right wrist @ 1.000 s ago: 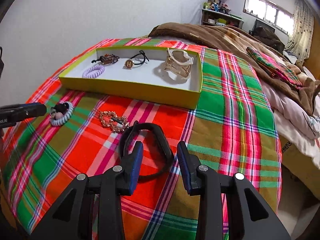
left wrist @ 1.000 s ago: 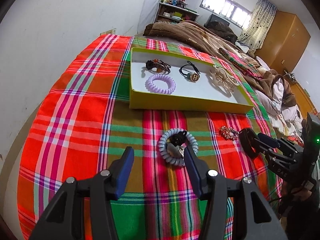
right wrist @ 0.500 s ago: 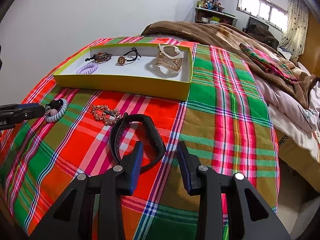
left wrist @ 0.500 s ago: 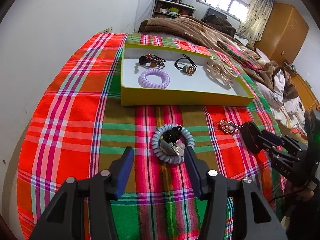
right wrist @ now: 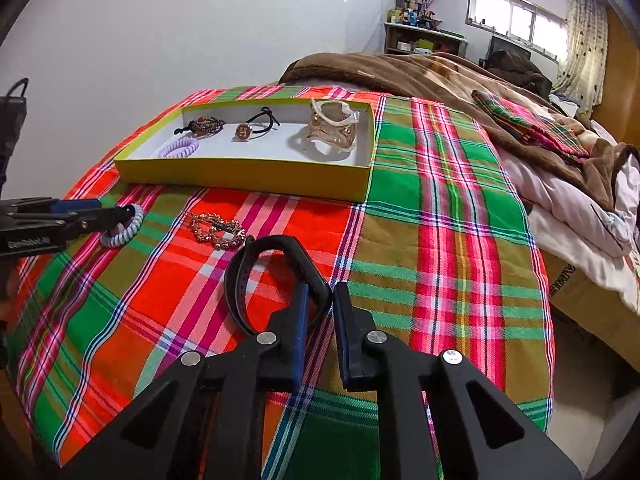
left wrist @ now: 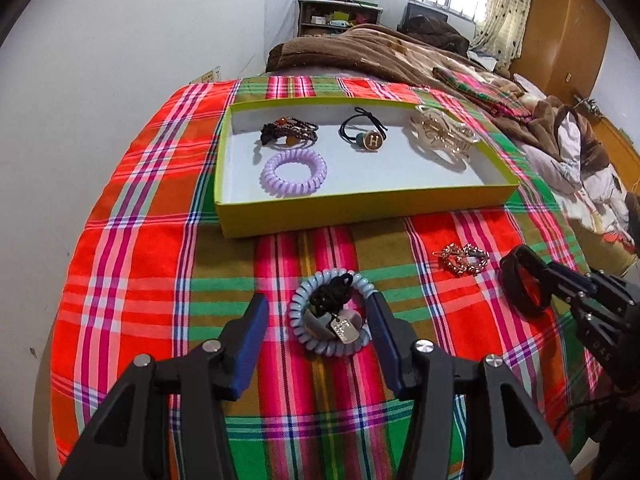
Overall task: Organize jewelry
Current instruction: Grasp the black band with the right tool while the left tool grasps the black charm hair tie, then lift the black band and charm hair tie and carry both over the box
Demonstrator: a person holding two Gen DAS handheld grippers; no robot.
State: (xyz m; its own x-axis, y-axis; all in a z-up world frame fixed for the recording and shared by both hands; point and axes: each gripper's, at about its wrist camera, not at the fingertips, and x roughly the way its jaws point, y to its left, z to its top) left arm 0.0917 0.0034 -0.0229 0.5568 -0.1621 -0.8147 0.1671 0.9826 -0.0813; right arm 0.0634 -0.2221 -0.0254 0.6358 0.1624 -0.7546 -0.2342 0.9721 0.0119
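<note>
On the plaid cloth lies a pale blue coil hair tie (left wrist: pixel 304 336) with a black knot and charm inside it. It sits between the fingers of my left gripper (left wrist: pixel 316 312), whose jaws are closing but do not squeeze it. From the right wrist view, the left gripper (right wrist: pixel 120 212) reaches the coil hair tie (right wrist: pixel 128 232) from the left. My right gripper (right wrist: pixel 322 294) is closing on the near end of a black band (right wrist: pixel 276 242), pads against it. The right gripper (left wrist: pixel 548 276) and black band (left wrist: pixel 507 276) show at the right. A gold rhinestone clip (left wrist: pixel 464 258) (right wrist: pixel 218 228) lies between them.
A yellow tray (left wrist: pixel 360 212) (right wrist: pixel 240 178) behind holds a purple coil tie (left wrist: pixel 294 172), a black tie with an H charm (left wrist: pixel 372 140), a beaded bracelet (left wrist: pixel 288 132) and a clear claw clip (left wrist: pixel 444 136). A brown blanket (right wrist: pixel 420 72) lies beyond; the bed drops off at right.
The right jaws narrowed from around the black band onto its near end. The left gripper moved forward until the blue coil tie lay between its fingers, which narrowed slightly.
</note>
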